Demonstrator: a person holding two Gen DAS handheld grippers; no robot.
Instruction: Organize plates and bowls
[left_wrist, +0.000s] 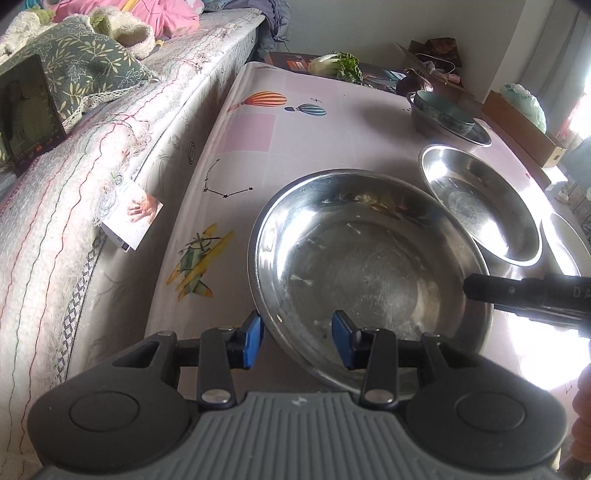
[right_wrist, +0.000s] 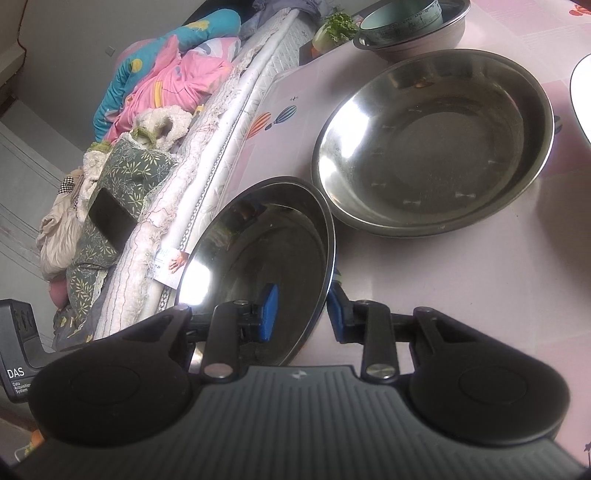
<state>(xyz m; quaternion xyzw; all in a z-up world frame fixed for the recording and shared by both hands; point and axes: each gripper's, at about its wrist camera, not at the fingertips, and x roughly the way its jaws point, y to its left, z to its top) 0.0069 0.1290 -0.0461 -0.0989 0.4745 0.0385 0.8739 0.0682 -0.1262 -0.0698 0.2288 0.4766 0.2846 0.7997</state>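
1. The left gripper (left_wrist: 297, 339) pinched the near rim of the big pan (left_wrist: 369, 273), one finger inside and one outside.
2. The right gripper (right_wrist: 301, 310) pinched the pan's other rim.
3. The pan sat on the bench (left_wrist: 258, 147), touching a second pan (left_wrist: 480, 206).
4. The shiny rim might slip and bang that pan.
5. The left gripper's body (right_wrist: 16, 354) read "DAS".

A lived-in home bedroom is doubling as a dining spot: a quilted white mattress (left_wrist: 92, 155) heaped with pink bedding (right_wrist: 173, 77) and a green leaf-print pillow (left_wrist: 85, 74) is lying just beside a pink balloon-print tablecloth (left_wrist: 266, 140) carrying round stainless-steel basins (right_wrist: 436, 144) and a leafy cabbage (left_wrist: 338, 64).
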